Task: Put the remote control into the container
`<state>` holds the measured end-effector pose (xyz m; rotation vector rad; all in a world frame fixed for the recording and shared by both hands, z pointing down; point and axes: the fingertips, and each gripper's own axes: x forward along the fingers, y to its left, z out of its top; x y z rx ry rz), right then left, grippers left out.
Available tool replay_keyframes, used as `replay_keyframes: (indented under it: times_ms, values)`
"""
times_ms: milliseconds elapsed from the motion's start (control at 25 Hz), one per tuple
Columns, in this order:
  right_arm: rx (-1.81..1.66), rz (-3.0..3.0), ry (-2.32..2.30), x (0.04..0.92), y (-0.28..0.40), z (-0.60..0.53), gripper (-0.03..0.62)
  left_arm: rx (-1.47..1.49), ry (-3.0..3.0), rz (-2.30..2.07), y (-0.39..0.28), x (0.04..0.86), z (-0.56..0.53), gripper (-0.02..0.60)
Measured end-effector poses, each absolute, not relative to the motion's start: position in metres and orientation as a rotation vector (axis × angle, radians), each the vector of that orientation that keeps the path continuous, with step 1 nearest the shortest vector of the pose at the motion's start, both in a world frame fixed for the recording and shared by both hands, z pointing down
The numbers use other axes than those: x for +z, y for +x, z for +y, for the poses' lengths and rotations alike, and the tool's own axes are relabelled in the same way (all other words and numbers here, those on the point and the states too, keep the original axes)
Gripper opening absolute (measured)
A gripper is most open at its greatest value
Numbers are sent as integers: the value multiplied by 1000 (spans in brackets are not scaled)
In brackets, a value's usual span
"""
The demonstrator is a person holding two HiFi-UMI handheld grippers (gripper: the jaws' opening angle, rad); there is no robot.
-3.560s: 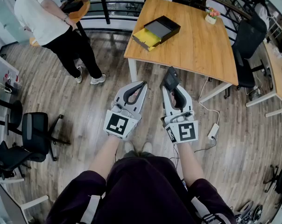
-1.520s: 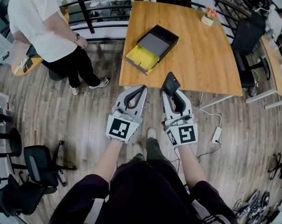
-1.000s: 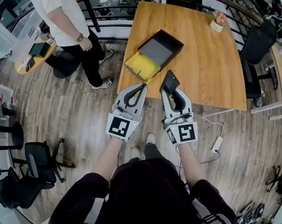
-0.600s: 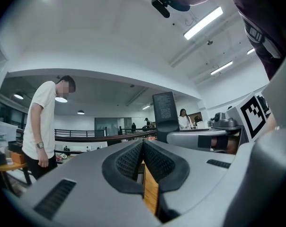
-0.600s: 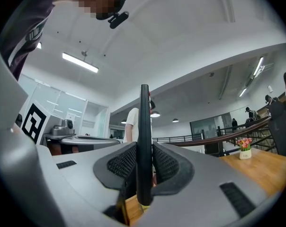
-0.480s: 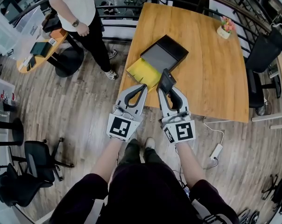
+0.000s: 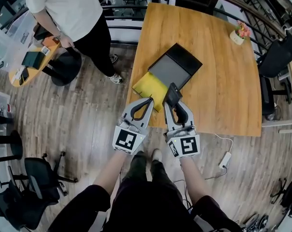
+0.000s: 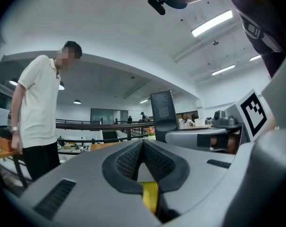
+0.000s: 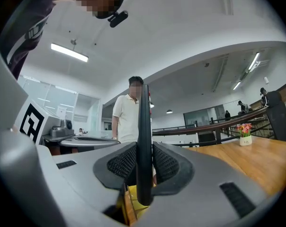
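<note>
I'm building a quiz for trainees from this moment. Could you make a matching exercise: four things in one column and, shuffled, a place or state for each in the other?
Things
1. remote
2. left gripper
3. flower pot
4. yellow tray

Places or states
A. near the far right corner of the table
B. jaws together, nothing held
C. clamped in the right gripper
D. at the table's near left corner, next to the black box

Pairs: 1-C, 2-B, 3-A, 4-D
</note>
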<state>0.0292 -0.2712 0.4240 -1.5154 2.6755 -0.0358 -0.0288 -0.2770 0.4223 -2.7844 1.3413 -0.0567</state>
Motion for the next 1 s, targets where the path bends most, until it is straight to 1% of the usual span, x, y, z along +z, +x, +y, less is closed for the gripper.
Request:
replay_keyframes:
  times_ms: [160, 440, 560, 680, 1000]
  values:
    - [-69, 2681, -1547, 442, 20, -292, 112, -112, -2833, 1314, -33, 444, -301, 11]
    - [-108, 2695, -1581, 470, 19, -328, 112, -68, -2843, 1315, -31, 470, -332, 12]
    - [-141, 2710, -1593, 488, 15, -342, 112, -134, -2881, 1348, -35, 487, -339, 11]
    - [-170, 2748, -1604, 509, 10, -351, 112, -111, -2878, 1367, -39, 497, -346, 12]
    - [-192, 2844, -1681, 543, 1, -366, 112, -168, -2887, 1409, -51, 514, -352, 12]
